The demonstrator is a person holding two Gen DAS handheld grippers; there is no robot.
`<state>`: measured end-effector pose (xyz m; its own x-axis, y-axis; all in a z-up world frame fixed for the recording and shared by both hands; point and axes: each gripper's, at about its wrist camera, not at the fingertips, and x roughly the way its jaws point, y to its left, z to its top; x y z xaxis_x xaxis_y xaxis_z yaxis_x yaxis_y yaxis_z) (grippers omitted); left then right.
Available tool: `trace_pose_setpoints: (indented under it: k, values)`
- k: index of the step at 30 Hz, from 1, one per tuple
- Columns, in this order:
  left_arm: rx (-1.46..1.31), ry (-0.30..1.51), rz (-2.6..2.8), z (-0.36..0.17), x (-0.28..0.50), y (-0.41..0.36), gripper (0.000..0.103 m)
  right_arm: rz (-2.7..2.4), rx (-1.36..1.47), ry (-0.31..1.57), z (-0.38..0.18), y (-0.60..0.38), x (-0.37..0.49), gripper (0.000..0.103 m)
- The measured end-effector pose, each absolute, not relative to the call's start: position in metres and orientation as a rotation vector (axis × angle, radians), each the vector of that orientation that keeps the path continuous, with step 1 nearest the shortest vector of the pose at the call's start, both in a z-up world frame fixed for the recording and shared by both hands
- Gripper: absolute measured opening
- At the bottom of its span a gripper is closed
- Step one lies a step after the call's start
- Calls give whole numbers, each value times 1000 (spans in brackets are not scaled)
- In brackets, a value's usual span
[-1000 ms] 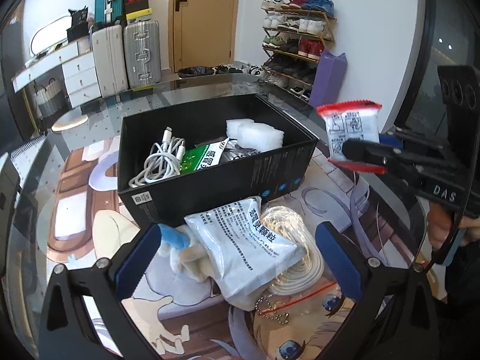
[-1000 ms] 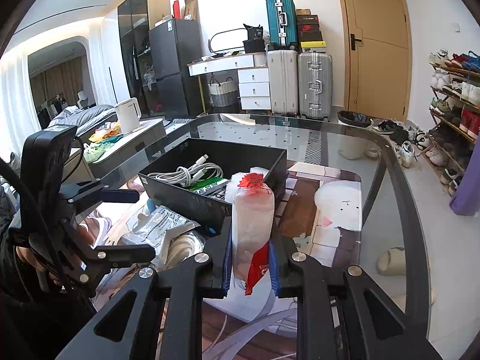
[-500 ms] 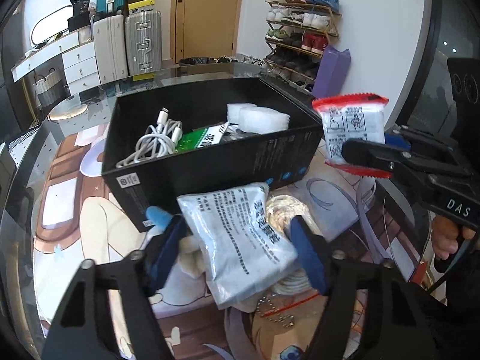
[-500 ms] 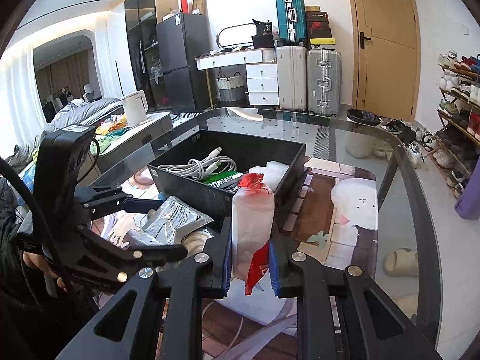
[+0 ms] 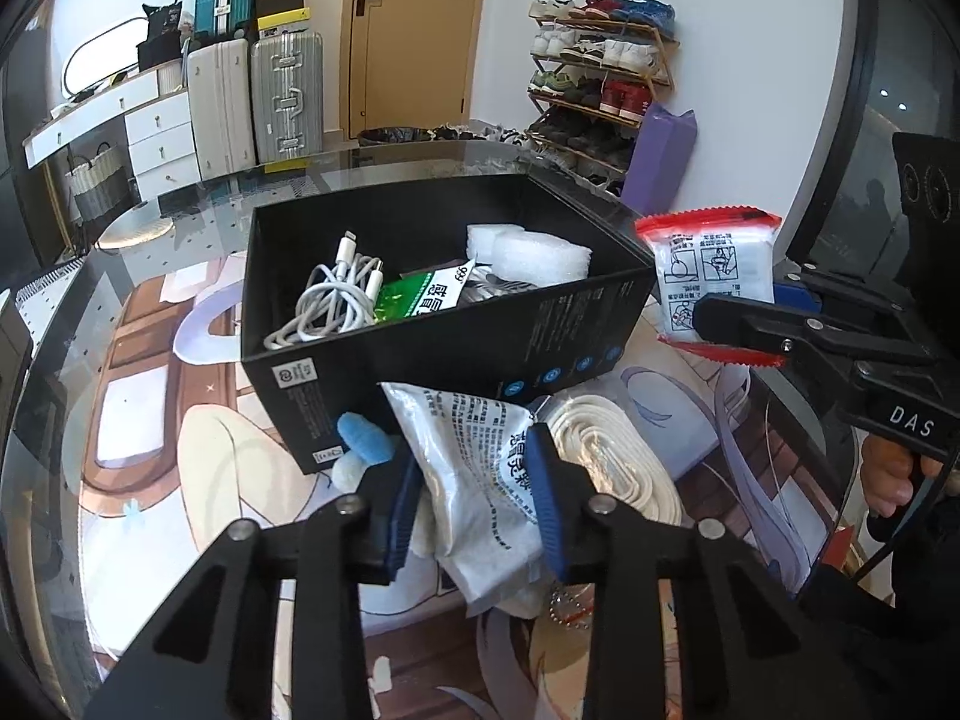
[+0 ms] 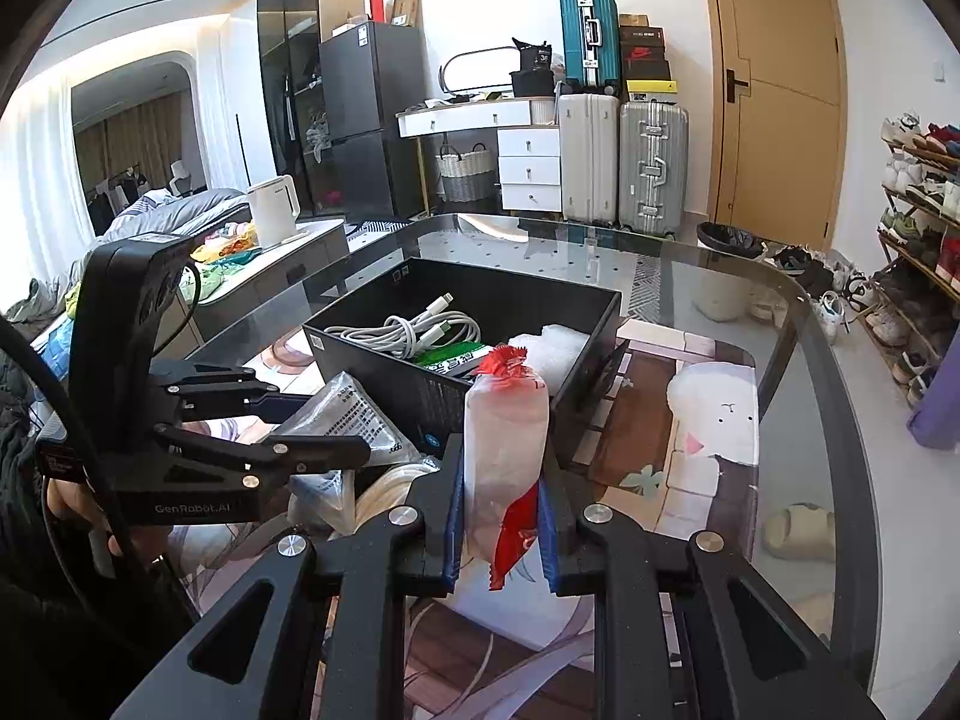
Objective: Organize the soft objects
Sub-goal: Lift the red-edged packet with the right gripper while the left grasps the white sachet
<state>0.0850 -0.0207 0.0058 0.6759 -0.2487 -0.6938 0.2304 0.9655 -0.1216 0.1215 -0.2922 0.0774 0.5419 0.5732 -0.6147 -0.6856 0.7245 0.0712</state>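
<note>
White walls, a wooden door (image 6: 774, 90), suitcases (image 6: 624, 162) and a shoe rack (image 5: 600, 90).

We see two silver suitcases (image 6: 624, 165) beside a white drawer unit (image 6: 528, 168), a wooden door (image 6: 780, 90), a shoe rack (image 5: 600, 96), and a white kettle (image 6: 273, 210).

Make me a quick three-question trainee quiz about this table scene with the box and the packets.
1. True or false: the black box is empty.
2. Which gripper grips the red-edged packet? A) left B) right
3. Fill in: beside the grey packet lies a coiled white ____.

Key:
1. False. It holds a white cable, a green packet and white foam.
2. B. The right gripper is shut on it; the left gripper is closing around the grey packet.
3. Rope.
</note>
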Motion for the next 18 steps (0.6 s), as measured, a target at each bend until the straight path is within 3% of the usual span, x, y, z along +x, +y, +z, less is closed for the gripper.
trace_pose_setpoints:
  k: [6, 7, 8, 18]
  values:
    - [-9, 757, -291, 13, 79, -22, 20, 757, -185, 645, 80, -292, 117, 19]
    - [-12, 754, -291, 14, 78, -20, 10, 758, -185, 644, 80, -292, 117, 19]
    - [-13, 753, -288, 15, 78, -19, 8, 761, -185, 640, 81, -291, 116, 19]
    - [-21, 729, -308, 27, 72, -15, 5, 761, -181, 617, 87, -294, 111, 19]
